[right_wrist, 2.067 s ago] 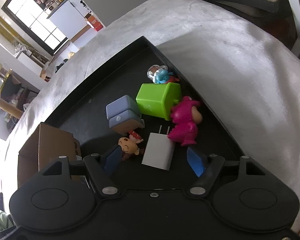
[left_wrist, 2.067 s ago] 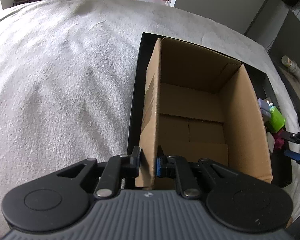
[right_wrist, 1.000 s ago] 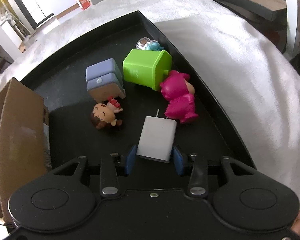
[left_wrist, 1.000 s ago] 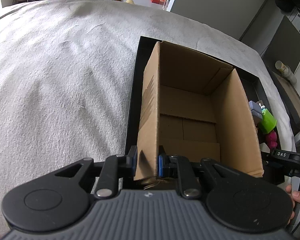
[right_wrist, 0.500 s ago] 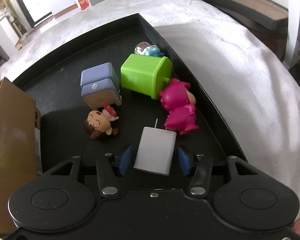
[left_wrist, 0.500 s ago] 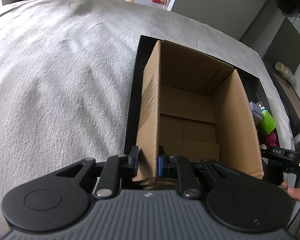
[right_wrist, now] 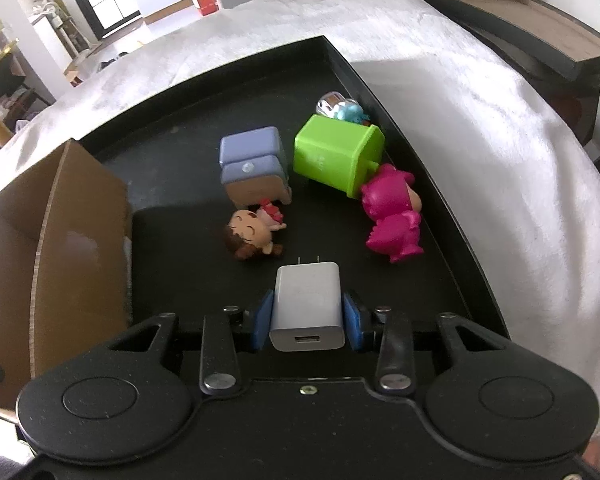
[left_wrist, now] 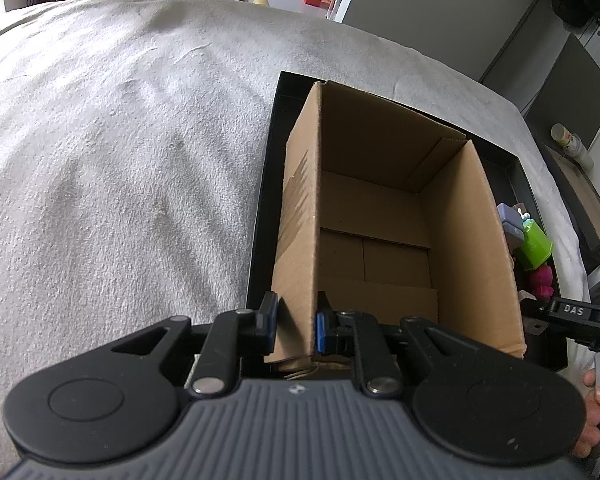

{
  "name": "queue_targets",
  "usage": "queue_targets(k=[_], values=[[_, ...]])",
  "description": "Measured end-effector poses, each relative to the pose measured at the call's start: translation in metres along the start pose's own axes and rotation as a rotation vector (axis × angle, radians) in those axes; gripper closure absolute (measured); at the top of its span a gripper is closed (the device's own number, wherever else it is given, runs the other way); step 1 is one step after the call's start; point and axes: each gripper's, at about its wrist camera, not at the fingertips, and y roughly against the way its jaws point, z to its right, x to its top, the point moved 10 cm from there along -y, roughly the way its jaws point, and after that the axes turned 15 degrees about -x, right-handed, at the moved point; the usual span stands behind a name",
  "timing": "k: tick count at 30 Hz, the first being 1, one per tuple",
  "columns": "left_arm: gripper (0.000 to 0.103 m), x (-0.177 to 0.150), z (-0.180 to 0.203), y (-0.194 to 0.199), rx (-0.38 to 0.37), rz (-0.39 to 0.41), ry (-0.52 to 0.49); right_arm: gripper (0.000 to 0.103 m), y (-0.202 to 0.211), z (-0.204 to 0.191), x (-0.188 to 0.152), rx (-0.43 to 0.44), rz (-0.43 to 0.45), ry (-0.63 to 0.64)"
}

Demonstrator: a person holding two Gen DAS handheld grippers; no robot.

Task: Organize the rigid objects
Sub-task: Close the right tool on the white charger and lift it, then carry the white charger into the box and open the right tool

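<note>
Charger (right_wrist: pixel 307 309), a white plug-in block, sat at lower centre of the right wrist frame, pinched between the blue pads of the right gripper (right_wrist: pixel 307 318), one pad against each side. Its two prongs pointed away from the camera and its USB port faced the lens. Whether it was raised clear of the tray could not be told.

At far left of that frame stood the brown wall of the cardboard box (right_wrist: pixel 56 248), resting on the black tray (right_wrist: pixel 188 120). To the right of the box, on the tray floor, lay a small brown-haired figurine (right_wrist: pixel 252 236) on its side, just beyond the charger's prongs. Above it stood a blue-grey block (right_wrist: pixel 254 166), touching or nearly touching the figurine. Further right lay a green toy bin (right_wrist: pixel 336 156) tipped on its side, with a small blue and silver item (right_wrist: pixel 340 109) behind it by the tray wall. A magenta figure (right_wrist: pixel 392 216) lay at the bin's open end, near the tray's right rim. The tray rested on a white cloth (right_wrist: pixel 500 160).

In the left wrist frame, the cloth (left_wrist: pixel 120 160) filled the left half. At lower centre, the left gripper (left_wrist: pixel 294 326) was closed upon the near left corner of the box (left_wrist: pixel 380 220), one pad outside the wall and one inside. The box stood open at the top, its interior showing only cardboard flaps. The green bin (left_wrist: pixel 534 246) and magenta figure (left_wrist: pixel 542 282) appeared at right of the box, with the right gripper (left_wrist: pixel 572 316) at the frame's right edge.
</note>
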Motion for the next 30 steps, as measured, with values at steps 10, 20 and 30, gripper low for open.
queue_targets(k=[10,20,30], values=[[0.086,0.000,0.002,0.001,0.008,-0.002,-0.006,0.066,0.029,-0.004,0.009,0.036,0.041,0.026],[0.086,0.000,0.003,0.003,0.015,0.001,-0.013,0.066,0.047,-0.014,0.016,0.063,0.055,0.066],[0.086,0.000,0.004,0.004,0.015,0.003,-0.020,0.066,0.075,-0.036,0.033,0.099,0.100,0.121]])
